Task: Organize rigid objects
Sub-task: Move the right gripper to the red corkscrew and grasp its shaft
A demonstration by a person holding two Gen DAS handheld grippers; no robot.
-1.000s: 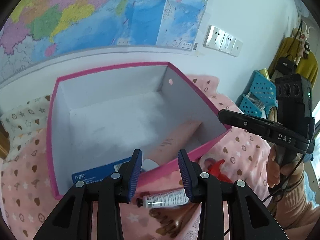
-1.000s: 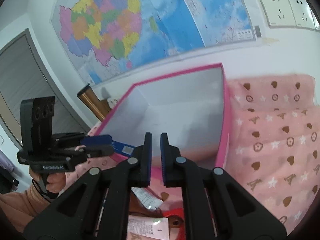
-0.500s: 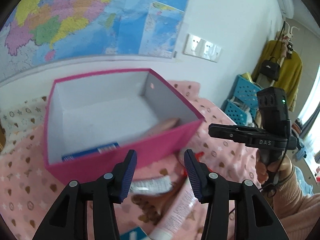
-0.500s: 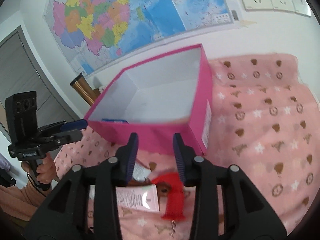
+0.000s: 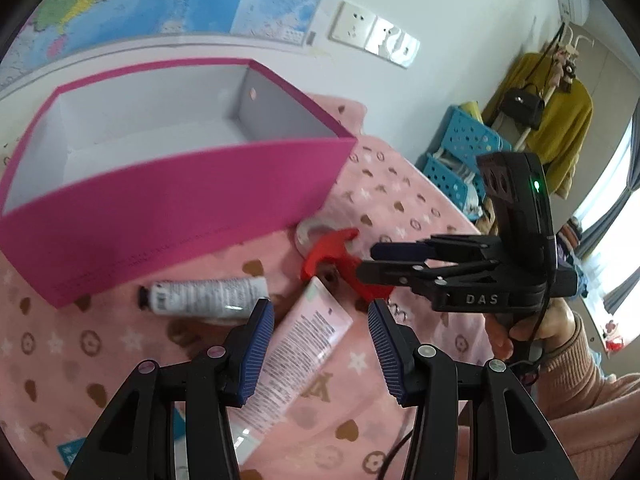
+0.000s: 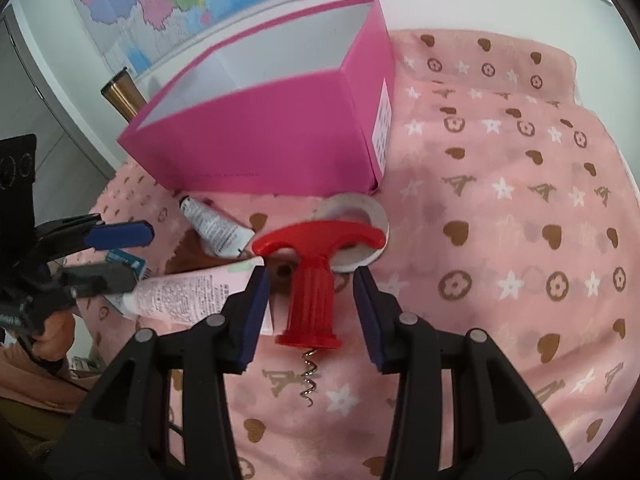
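Your pink cloth (image 6: 500,168) carries the open magenta box (image 6: 260,136). In front of it lie the pink tube (image 5: 304,344), the white tube (image 5: 208,294), a tape roll (image 6: 360,212) and the red corkscrew (image 6: 316,276). Your right gripper (image 6: 308,304) has just been opening – the corkscrew sits between its jaws, untouched. Your left gripper (image 5: 320,344) has also just been opening – it's parted over the pink tube, gripping nothing.

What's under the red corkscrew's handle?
A white tape roll lies partly under the corkscrew handle, on the pink blanket. The roll's near edge is covered by it.
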